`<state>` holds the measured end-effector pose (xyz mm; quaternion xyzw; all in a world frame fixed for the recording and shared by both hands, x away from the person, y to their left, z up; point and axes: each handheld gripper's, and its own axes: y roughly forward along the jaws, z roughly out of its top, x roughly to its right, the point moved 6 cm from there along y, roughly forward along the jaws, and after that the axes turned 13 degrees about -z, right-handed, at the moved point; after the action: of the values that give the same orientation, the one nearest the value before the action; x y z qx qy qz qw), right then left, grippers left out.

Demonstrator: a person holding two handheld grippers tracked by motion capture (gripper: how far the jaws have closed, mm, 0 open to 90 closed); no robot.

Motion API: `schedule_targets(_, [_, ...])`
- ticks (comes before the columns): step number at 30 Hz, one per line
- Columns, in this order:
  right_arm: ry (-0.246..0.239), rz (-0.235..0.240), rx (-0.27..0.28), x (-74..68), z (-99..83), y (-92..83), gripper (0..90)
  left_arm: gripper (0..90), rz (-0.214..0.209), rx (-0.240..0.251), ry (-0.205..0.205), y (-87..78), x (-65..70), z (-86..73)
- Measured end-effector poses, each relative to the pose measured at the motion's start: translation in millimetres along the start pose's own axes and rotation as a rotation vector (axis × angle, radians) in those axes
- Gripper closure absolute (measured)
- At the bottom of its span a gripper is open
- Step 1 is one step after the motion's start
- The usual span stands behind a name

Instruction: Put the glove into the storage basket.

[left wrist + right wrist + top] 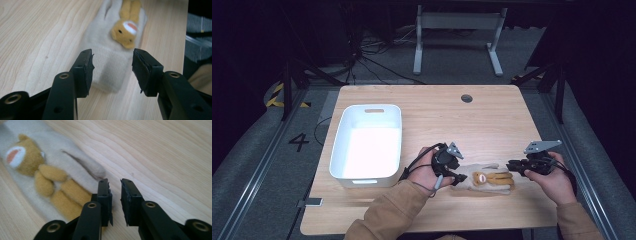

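A cream mitten (486, 181) with a brown bear sewn on it lies flat on the wooden table (447, 120), near the front edge. My left gripper (457, 176) is at the mitten's cuff end. In the left gripper view the jaws (113, 63) stand open on either side of the cuff (110, 72), with no squeeze on the fabric. My right gripper (513, 165) sits at the mitten's finger end. Its jaws (115, 185) are open by a narrow gap with bare wood between them, just beside the mitten (50, 167).
A white rectangular bin (367, 108) stands on the left half of the table, its inside bare. A round cable hole (466, 98) marks the far edge. Beyond the table are a desk frame and floor cables.
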<state>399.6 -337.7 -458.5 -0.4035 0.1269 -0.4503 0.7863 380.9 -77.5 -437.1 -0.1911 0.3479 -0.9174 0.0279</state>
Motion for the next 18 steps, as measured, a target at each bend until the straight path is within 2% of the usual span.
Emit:
schedule_targets(2, [0.026,-0.028,0.022,7.4,0.3,-2.6,68.3,50.5,-0.012,-0.002,0.004,3.6,-1.4,1.9])
schedule_targets(3, [0.054,-0.023,0.021,9.8,-0.2,-3.9,63.9,50.4,-0.012,-0.002,0.004,3.6,-1.4,1.9])
schedule_targets(4, [0.109,0.001,0.014,10.9,-1.2,-5.5,61.9,50.4,-0.013,-0.011,0.022,4.8,-3.4,4.5])
schedule_targets(5, [0.143,0.023,0.018,12.4,-1.5,-7.2,60.5,50.0,-0.023,-0.013,0.029,5.7,-4.3,5.8])
schedule_targets(10, [0.151,0.0,0.023,19.0,-3.3,-9.8,52.6,48.1,-0.02,-0.049,0.04,9.3,-9.8,9.4])
schedule_targets(11, [0.162,0.0,0.028,20.9,-4.8,-9.4,47.8,47.6,-0.029,-0.06,0.041,10.9,-12.2,11.9])
schedule_targets(12, [0.169,0.005,0.023,21.6,-5.6,-9.0,48.2,47.5,-0.029,-0.06,0.041,10.9,-12.2,11.9])
schedule_targets(13, [0.166,0.009,0.0,22.5,-7.5,-9.0,52.2,48.4,-0.034,-0.106,0.043,13.0,-13.1,13.2])
schedule_targets(14, [0.166,0.009,0.0,22.5,-7.5,-9.0,52.2,50.2,-0.034,-0.106,0.043,13.0,-13.1,13.2])
schedule_targets(15, [0.176,0.003,-0.022,24.6,-10.1,-8.9,49.1,49.1,-0.031,-0.141,0.066,16.1,-14.3,14.7])
schedule_targets(16, [0.19,0.001,-0.025,25.9,-10.8,-9.0,44.2,48.4,-0.029,-0.148,0.071,17.1,-15.1,15.7])
schedule_targets(18, [0.193,0.013,-0.028,26.2,-11.7,-9.2,40.9,48.6,-0.03,-0.147,0.078,17.9,-16.3,17.5])
